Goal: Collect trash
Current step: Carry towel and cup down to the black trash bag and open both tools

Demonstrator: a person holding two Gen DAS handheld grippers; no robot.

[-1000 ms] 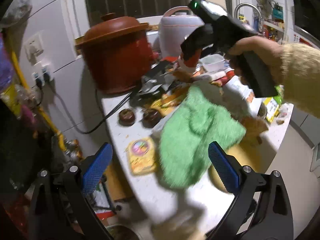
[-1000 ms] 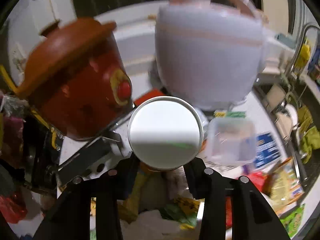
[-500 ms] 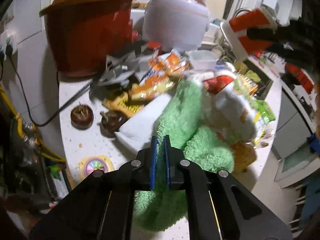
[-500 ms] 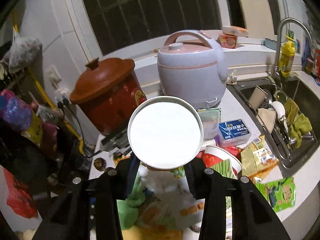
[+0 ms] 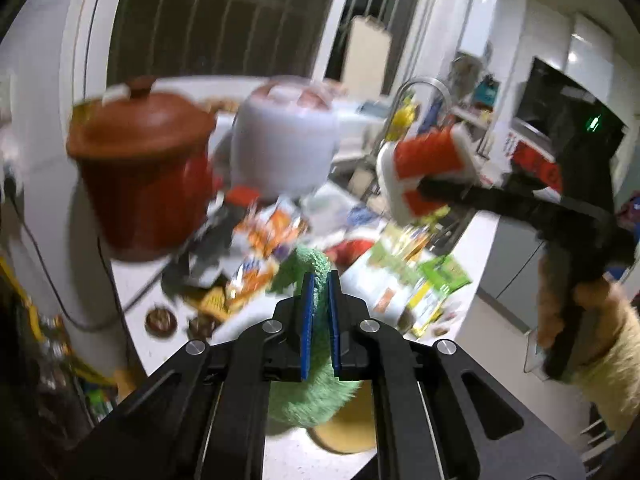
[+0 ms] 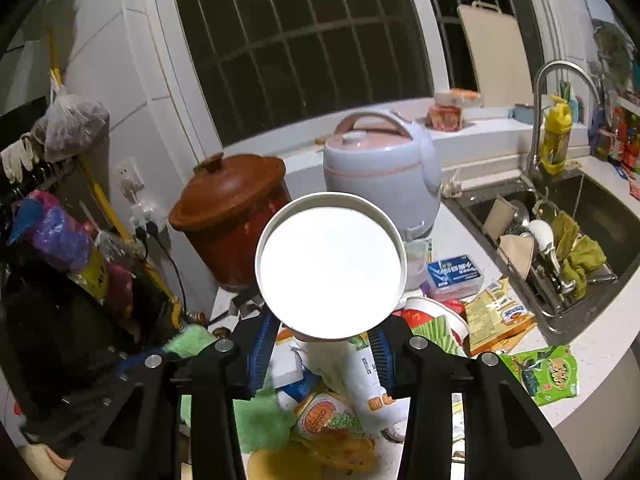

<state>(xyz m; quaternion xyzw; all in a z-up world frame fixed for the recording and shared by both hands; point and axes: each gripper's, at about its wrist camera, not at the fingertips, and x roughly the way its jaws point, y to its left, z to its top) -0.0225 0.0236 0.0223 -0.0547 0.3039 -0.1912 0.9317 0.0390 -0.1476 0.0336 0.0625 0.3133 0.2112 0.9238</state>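
While clamped sideways in the right hand-held gripper [image 6: 320,354], red-and-white cup [image 6: 330,272], contents unseen; left hand-held gripper [image 5: 320,312] pinching green cloth [image 5: 310,268].

Both views are fisheye, with black corners and straight lines bowed toward the rim. The window [image 6: 304,52] is black, so light comes from indoor lamps overhead. The left wrist view is smeared with motion blur: the red pot [image 5: 140,168], the cooker [image 5: 286,140] and the wrappers [image 5: 264,240] are soft, while the pads [image 5: 308,312] at 6 o'clock stay sharp. The right wrist view is crisp, but the cup bottom [image 6: 330,268] at centre is blown out white. The 9 o'clock side sits in deep shadow.
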